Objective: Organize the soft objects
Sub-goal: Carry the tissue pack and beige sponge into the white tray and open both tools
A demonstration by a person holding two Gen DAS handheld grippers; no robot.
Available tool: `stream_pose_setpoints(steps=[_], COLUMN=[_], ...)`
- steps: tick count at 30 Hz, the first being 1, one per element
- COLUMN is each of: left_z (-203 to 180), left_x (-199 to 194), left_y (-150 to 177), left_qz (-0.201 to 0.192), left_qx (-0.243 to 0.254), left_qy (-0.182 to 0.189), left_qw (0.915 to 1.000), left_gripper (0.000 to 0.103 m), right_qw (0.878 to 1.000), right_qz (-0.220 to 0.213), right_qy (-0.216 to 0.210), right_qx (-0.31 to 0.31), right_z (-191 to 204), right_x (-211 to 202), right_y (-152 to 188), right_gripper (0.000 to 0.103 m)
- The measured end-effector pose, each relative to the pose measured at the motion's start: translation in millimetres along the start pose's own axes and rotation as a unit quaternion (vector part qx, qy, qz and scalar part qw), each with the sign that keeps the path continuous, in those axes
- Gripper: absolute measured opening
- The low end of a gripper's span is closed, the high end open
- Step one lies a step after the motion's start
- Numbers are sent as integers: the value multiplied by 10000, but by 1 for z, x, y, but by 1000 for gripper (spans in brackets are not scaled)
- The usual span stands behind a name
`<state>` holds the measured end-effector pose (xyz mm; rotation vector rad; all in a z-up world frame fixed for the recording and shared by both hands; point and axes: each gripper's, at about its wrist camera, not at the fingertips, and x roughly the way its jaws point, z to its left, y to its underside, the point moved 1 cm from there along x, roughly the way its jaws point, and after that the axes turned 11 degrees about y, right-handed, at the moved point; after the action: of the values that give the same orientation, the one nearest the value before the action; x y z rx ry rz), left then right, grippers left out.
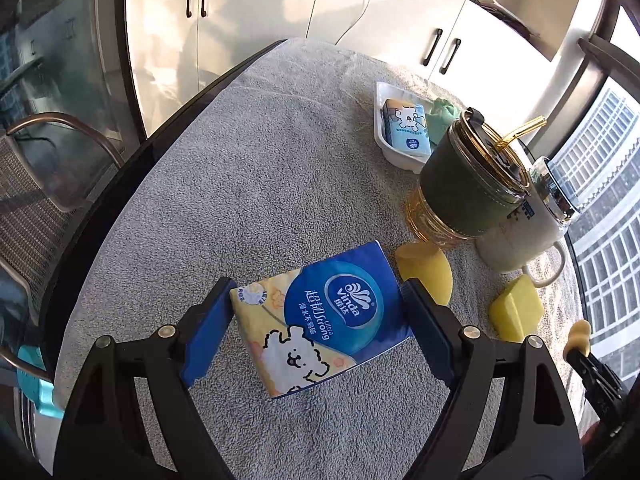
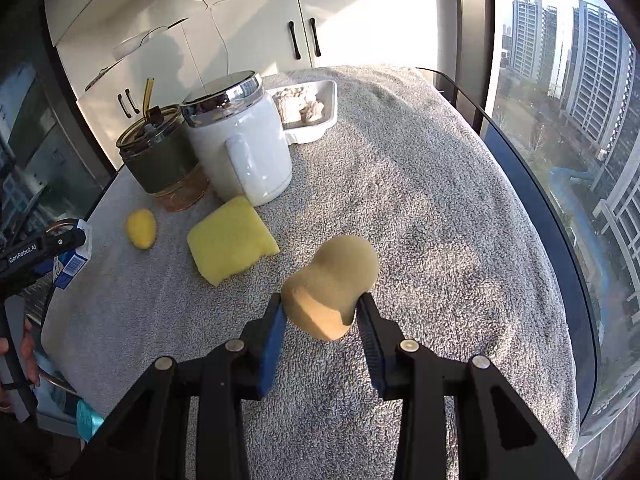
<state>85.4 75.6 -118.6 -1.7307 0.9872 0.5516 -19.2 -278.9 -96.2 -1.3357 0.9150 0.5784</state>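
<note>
A: Grey terry towel (image 1: 256,152) covers the round surface we both look down on. Our left gripper (image 1: 316,320) has its jaws clamped on a blue and yellow tissue pack (image 1: 320,320) printed with a white cartoon dog; the blue pads press its two short sides, and it seems to hang just above the towel.

B: From the right wrist view, our right gripper (image 2: 320,316) has its jaws squeezed on the waist of a tan gourd-shaped sponge (image 2: 332,288). Its rounded end points away from us, and it sits clear of the towel.

A: Further back we see a white plastic tray (image 1: 382,136) holding a second tissue pack (image 1: 406,128), with something pale green just beside it that we cannot identify.

B: On our side a white rectangular tray (image 2: 328,108) holds pale crumpled pieces, too blurred for us to name. It stands behind a white ceramic mug with a chrome lid (image 2: 240,140).

A: Beside that mug stands an amber glass cup with a dark green sleeve and a straw (image 1: 468,184).

B: On the towel in front of the cups lie a yellow square sponge (image 2: 230,240) and, to its left, a small yellow rounded sponge (image 2: 141,228), well apart from each other.

A: Both yellow sponges lie to the right of our tissue pack, the rounded one nearest it.

B: At our left edge we see the left gripper's black arm and a hand (image 2: 24,344).
</note>
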Motion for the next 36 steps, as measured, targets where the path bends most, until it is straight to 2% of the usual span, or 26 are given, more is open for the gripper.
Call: stream_pose_setpoints(steps=[9, 16, 22, 31, 36], left_z=[33, 46, 47, 37, 10], left_x=[1, 12, 33, 76, 105], left_y=[-30, -62, -99, -159, -188], left_qz=[-289, -414, -533, -515, -466], left_qx=[-89, -2, 164, 314, 680], left_qy=[-409, -587, -717, -519, -308], left_qw=[9987, 9974, 9959, 9968, 9961], left_gripper=[83, 83, 83, 83, 83], right_qw=[9982, 9968, 9972, 9983, 9987], right_qz=[-112, -229, -313, -197, -96], right_qy=[590, 761, 671, 522, 355], right_qx=[-6, -75, -54, -191, -343], right_z=[-30, -37, -34, -22, -4], right_x=[15, 30, 42, 87, 111], right_y=[-41, -78, -118, -181, -212], right_gripper=[39, 39, 39, 39, 39])
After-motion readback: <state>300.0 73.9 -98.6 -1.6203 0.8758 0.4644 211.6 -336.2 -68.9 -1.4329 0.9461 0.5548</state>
